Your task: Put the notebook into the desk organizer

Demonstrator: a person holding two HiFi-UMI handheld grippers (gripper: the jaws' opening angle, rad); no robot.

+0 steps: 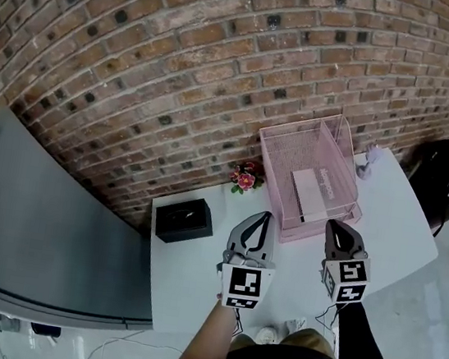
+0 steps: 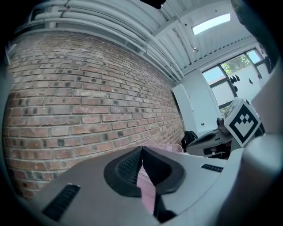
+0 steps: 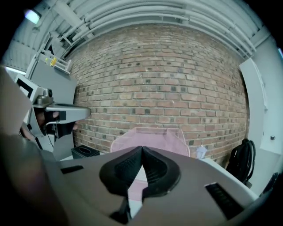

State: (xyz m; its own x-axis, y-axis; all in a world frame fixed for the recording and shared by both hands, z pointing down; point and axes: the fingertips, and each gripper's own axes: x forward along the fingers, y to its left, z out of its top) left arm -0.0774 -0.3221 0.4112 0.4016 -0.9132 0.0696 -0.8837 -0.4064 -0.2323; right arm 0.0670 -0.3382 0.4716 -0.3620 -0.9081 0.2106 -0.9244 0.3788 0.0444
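Pale rectangular notebook (image 1: 309, 193) rests inside the pink wire-mesh desk organizer (image 1: 282, 154) on the white table (image 1: 181, 280); left gripper (image 1: 264, 217) and right gripper (image 1: 336, 226) hover clear of it, jaws pressed together on nothing, presumably because placement is complete.

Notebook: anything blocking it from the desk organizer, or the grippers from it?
Nothing visible. The notebook already lies inside the pink desk organizer; the left gripper and right gripper are shut, empty, short of it.
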